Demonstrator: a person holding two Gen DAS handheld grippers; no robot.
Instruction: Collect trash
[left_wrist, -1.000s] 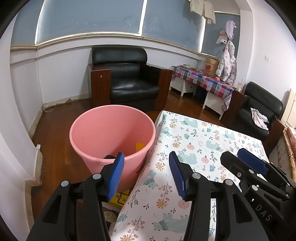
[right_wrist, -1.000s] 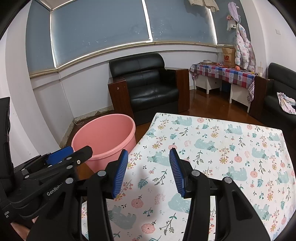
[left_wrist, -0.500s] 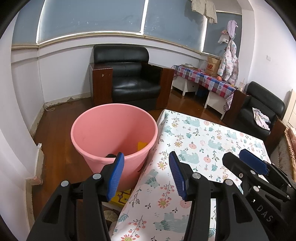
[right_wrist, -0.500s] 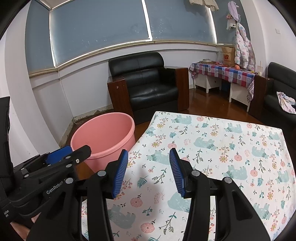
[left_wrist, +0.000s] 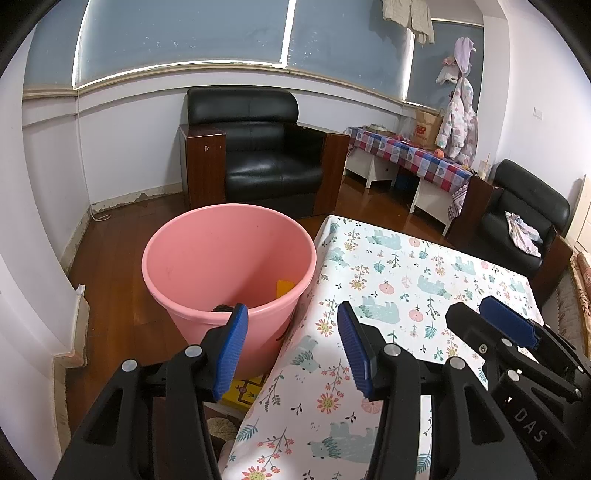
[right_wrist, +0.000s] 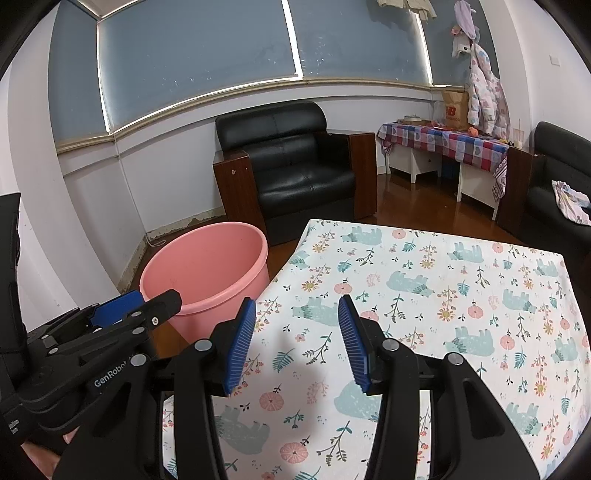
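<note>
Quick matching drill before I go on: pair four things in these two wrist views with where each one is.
Things:
1. pink plastic bucket
2. yellow scrap
3. paper shopping bag
4. floral bear-print tablecloth

Places:
A. on the checked side table
B. on the floor beside the table
C. spread over the table under both grippers
D. inside the bucket

Pairs: 1-B, 2-D, 3-A, 4-C

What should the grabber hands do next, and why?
Probably pull back and stop. Both the left gripper and the right gripper are open with nothing between the pads, and no trash shows on the flowery tablecloth. The pink bucket already holds a yellow scrap and something dark, so collecting looks finished.
</note>
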